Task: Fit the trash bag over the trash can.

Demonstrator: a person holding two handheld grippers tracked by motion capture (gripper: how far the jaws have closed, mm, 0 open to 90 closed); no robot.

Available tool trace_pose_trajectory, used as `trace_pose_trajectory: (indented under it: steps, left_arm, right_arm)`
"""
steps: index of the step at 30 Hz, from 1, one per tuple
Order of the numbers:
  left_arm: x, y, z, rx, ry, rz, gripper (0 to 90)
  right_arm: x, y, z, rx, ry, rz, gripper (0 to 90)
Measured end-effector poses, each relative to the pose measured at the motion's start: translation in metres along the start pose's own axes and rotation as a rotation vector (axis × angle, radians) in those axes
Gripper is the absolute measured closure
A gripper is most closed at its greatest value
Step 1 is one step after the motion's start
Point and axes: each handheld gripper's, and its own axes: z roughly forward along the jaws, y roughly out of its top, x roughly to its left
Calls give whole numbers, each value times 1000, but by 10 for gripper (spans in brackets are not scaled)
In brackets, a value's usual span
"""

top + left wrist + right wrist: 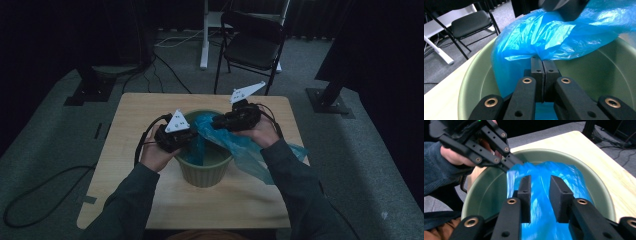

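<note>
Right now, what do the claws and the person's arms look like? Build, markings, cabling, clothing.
Both claws, left claw and right claw, are black, with two flat rectangular jaws on linkage bars pinned by brass-coloured rivets. Each carries a grey three-cornered plate with small dark marks on top. A black cable trails from each. The person wears dark grey-green long sleeves.

Dark teal sleeves, black tongs (196, 136) with brass rivets, grey triangular plates, trailing black cables
</note>
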Motion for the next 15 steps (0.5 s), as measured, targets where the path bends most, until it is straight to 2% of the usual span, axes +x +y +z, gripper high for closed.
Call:
trace_pose_trajectory:
  steps: [6,10,15]
  left_arm:
    - [4,-5,-2,0,6,-18,892]
    - [6,-6,-3,3,9,-25,891]
    - [6,-6,-3,8,12,-25,891]
  right_arm:
    - [10,-7,-18,-14,-34,-5,581]
    - [18,-17,-23,15,-67,-13,523]
    - [24,-26,-29,25,-80,-12,478]
